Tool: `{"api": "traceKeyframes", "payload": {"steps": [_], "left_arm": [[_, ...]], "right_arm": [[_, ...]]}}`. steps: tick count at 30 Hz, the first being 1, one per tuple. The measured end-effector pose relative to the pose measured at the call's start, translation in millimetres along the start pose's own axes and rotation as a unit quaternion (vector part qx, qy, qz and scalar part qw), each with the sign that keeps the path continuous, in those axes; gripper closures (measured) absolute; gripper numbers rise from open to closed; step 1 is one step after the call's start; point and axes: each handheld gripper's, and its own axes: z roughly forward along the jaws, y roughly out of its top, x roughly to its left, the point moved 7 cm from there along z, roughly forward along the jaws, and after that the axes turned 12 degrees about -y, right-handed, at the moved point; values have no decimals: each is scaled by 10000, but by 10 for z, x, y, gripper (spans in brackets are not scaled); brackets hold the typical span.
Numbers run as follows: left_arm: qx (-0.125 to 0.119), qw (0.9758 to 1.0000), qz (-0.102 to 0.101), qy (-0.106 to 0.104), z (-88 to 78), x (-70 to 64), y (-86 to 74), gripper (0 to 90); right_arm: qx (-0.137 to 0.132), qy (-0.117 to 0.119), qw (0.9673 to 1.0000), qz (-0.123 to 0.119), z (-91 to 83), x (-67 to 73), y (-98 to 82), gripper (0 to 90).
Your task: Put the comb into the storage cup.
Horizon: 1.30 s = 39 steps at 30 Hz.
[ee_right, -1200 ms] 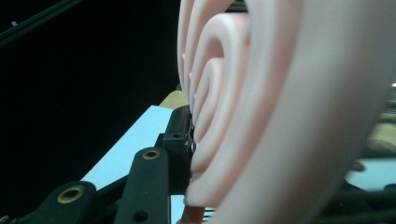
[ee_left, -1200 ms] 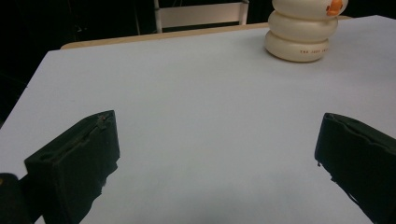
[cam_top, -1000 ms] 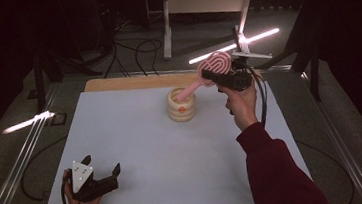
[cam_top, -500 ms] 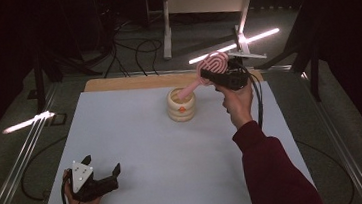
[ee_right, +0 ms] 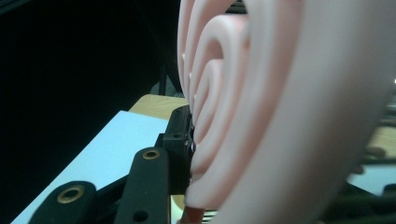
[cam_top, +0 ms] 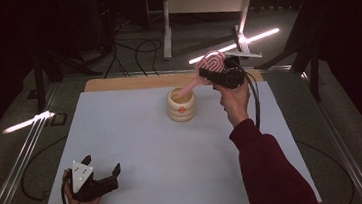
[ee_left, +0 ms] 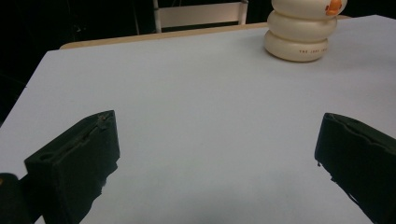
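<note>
At the near left corner of the table (cam_top: 138, 151), the left gripper (cam_top: 103, 179) rests low in a hand, a grey three-cornered plate on top, its two blocky black jaws spread wide apart with nothing between them. Its own view shows those matte, slightly chipped jaws over a smooth, pale blue-grey tabletop.

Further back, right of centre, stands a holder (cam_top: 181, 105): a cream, glossy pot shaped like three stacked rounded rings, with a small orange mark on its side and fine lettering on the lowest ring.

Just behind and above it, the right gripper (cam_top: 215, 72), held up by an arm in a dark red sleeve, is clamped on the round head of a pink brush (cam_top: 210, 66). The head is ridged with raised concentric curves like a fingerprint; up close it looks soft and rubbery, pressed against a black jaw pad. The slim pink handle slants down to the holder's mouth.

A bare wooden strip edges the table's far side. Beyond lies a dark room with floor cables, a white metal stand and bright strip lights
</note>
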Motion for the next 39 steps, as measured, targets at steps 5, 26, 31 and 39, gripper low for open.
{"api": "traceKeyframes", "payload": {"steps": [5,26,31,39], "left_arm": [[0,10000,1,0,-3,3,0,5],[3,10000,10,13,-7,12,-3,6],[-6,10000,-2,15,-8,11,-2,6],[-7,10000,-1,15,-11,14,-2,6]], "right_arm": [[-13,-33,10000,-30,23,11,25,639],[89,-128,9998,-111,189,54,-42,639],[118,-151,9998,-87,228,54,-71,639],[181,-192,9996,-111,293,63,-129,639]]}}
